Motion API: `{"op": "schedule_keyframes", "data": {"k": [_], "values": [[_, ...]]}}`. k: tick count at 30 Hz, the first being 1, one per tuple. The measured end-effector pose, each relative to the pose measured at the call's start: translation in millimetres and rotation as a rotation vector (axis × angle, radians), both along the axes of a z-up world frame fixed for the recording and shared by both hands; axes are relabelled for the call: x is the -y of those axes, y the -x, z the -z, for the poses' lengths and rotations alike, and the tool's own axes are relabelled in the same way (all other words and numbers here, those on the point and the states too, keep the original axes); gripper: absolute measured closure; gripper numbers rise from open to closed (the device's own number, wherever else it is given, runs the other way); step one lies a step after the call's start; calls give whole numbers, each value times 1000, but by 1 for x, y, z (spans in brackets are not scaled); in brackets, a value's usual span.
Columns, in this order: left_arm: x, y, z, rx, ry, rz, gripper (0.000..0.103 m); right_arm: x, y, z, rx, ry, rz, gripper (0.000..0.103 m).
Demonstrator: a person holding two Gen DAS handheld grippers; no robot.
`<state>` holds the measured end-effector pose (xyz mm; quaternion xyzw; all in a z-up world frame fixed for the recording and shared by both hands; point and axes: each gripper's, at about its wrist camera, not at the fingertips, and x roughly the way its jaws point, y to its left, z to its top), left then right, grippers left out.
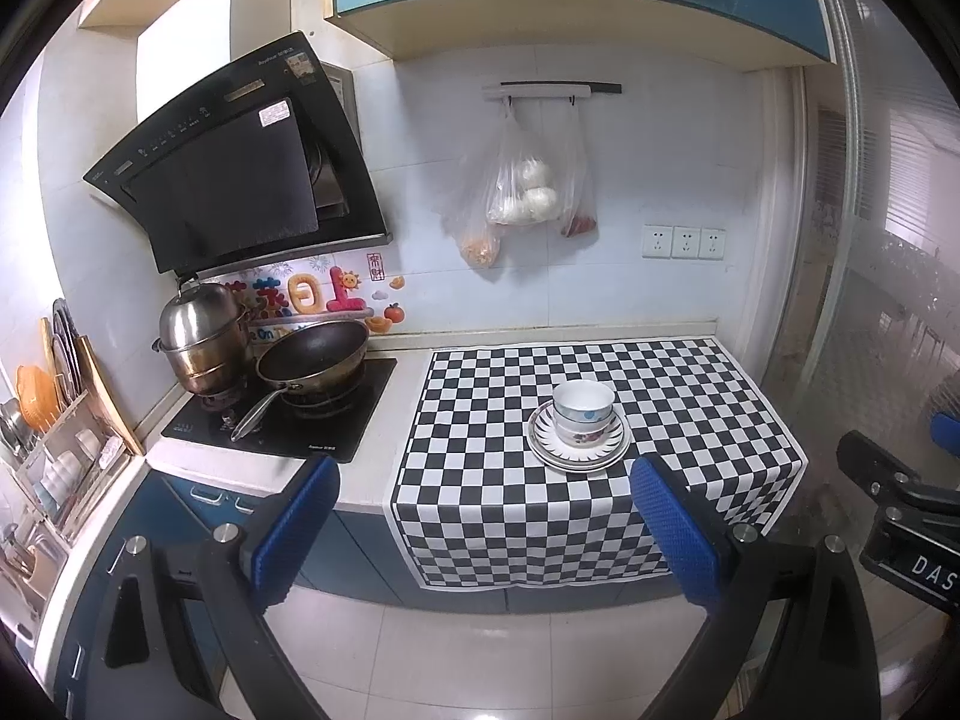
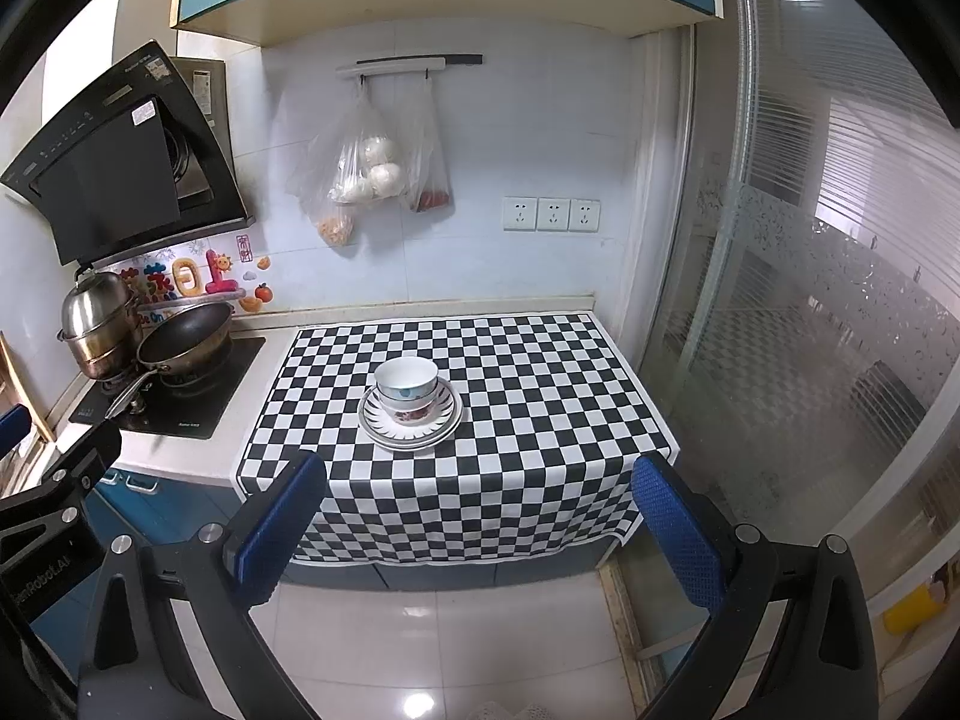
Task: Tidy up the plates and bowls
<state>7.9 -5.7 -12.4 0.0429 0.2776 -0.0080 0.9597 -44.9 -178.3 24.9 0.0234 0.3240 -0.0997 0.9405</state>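
Stacked bowls (image 2: 407, 391) nest on stacked plates (image 2: 411, 429), mid checkered cloth (image 2: 540, 420) on the counter; likely ceramic, so rigid, glazed-slick, breakable, best pinched at the top bowl's rim. Left gripper (image 1: 486, 534) and right gripper (image 2: 480, 528) both spread wide, empty, well short of the counter.

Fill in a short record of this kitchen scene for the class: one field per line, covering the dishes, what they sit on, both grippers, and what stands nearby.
dishes: bowls nested, on stacked plates
surface: checkered cloth on the counter
left gripper: open, empty, short of the counter
right gripper: open, empty, short of the counter
stove: to the left, with a pan and a steel pot
wall: bags of food hang from a rail
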Motion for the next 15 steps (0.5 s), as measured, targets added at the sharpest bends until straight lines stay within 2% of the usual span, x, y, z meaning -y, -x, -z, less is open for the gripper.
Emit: {"op": "schedule_keyframes", "data": {"k": [15], "values": [[1, 2, -6, 27, -14, 10, 3, 1, -2, 2, 2, -7, 3, 0]]}}
